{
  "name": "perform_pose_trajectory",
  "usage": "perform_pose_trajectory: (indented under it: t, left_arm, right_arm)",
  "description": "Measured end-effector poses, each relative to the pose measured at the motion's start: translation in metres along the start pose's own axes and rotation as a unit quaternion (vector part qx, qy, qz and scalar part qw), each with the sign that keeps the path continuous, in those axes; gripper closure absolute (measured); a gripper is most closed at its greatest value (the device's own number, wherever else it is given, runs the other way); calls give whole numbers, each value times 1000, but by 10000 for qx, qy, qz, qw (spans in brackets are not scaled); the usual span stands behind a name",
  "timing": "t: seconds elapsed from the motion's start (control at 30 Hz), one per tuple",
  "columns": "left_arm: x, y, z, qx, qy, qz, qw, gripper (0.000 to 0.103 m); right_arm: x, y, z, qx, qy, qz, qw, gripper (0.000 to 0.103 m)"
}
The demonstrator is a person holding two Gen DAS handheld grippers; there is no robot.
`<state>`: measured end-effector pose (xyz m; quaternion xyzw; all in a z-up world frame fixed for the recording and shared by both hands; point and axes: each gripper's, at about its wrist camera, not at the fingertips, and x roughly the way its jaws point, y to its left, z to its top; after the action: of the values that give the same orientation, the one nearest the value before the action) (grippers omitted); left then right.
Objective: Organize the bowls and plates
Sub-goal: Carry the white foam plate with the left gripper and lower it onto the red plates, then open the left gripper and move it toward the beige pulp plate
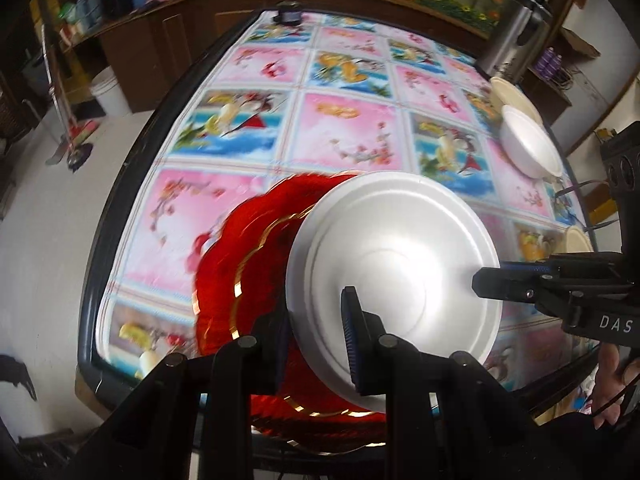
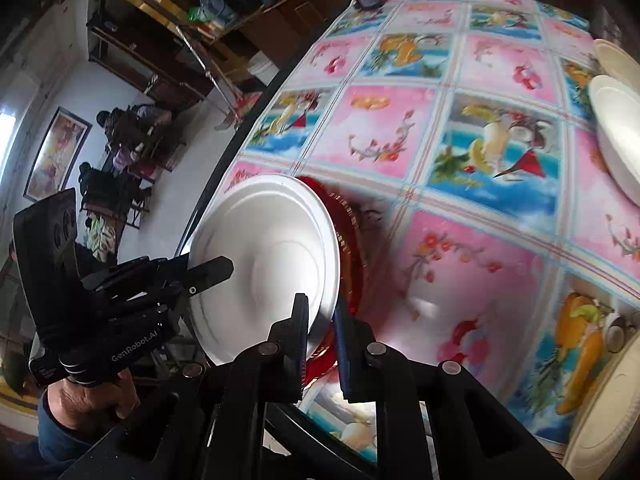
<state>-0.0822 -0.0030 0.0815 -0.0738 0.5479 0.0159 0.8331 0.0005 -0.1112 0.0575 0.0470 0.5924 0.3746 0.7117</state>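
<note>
Plates (image 1: 394,276) clamped above table edge (image 1: 120,184)

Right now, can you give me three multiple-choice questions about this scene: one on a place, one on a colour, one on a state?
1. Where does the white foam plate lie against the red plate?
A. on the red plate
B. under it
C. far from it

2. What colour is the trim of the red plate?
A. silver
B. gold
C. green

3. How do the left gripper and the right gripper stand?
A. both wide open, holding nothing
B. only the left one grips
C. both shut on the rims of the two plates

Answers:
1 A: the white plate covers most of the red one, toward the cameras.
2 B: a gold wavy line runs around the red plate.
3 C: each wrist view shows its fingers pinching both rims together.
</note>
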Motion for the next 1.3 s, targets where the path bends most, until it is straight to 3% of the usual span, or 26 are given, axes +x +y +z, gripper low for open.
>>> perform_pose_trajectory:
  t: [0.33, 0.67, 0.77, 1.0, 1.3]
  left_arm:
    - [28, 24, -16, -57, 350, 34, 9994, 81]
    - [37, 28, -12, -12, 380, 9, 9993, 80]
    - [37, 29, -10, -37, 368, -15, 9993, 78]
    - [26, 28, -5, -54, 194, 29, 9998, 63]
    - [0, 7, 11, 73, -136, -79, 9998, 63]
  right_arm:
    - [44, 6, -1, 101, 366, -36, 9993, 89]
    - [53, 8, 2, 138, 305, -123, 9994, 88]
    - [52, 11, 2, 80, 267, -143, 9995, 88]
    - [41, 8, -1, 136, 174, -129, 9997, 85]
    - [5, -3, -4, 189, -250, -105, 9995, 85]
